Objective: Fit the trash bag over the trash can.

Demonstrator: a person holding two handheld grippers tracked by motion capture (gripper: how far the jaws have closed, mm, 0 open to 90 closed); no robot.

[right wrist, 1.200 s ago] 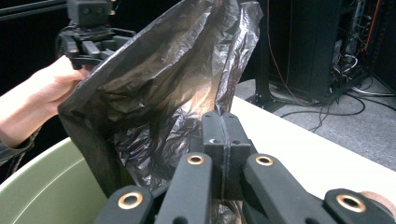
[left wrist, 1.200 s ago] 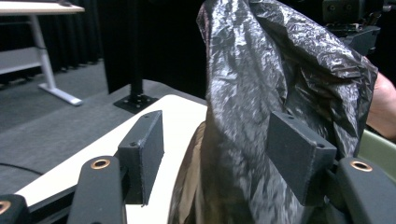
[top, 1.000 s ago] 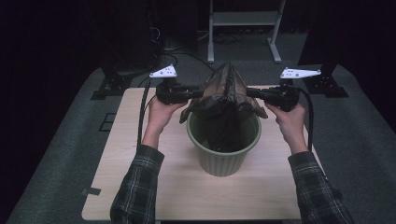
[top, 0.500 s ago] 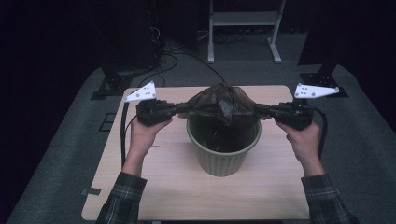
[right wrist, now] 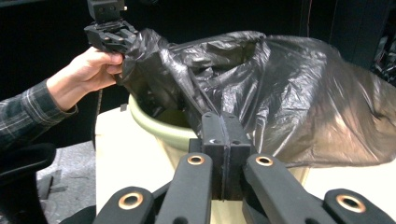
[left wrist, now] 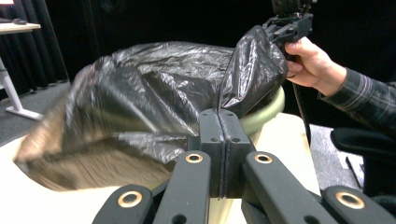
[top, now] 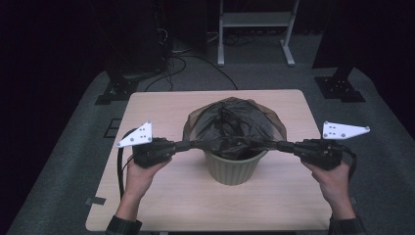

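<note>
A: What's different from a second ago?

B: The left gripper (top: 182, 145) and right gripper (top: 285, 145), each clamped on the black bag (top: 234, 128) rim, have swung wide apart and lower.

A: So?

B: The bag mouth stretches between them over the green bin (top: 235, 169), probably ready to fold down.

Pale wooden table (top: 147, 105) on grey carpet (top: 68, 147); white metal stand (top: 254, 19) and cables (top: 181, 61) behind.
</note>
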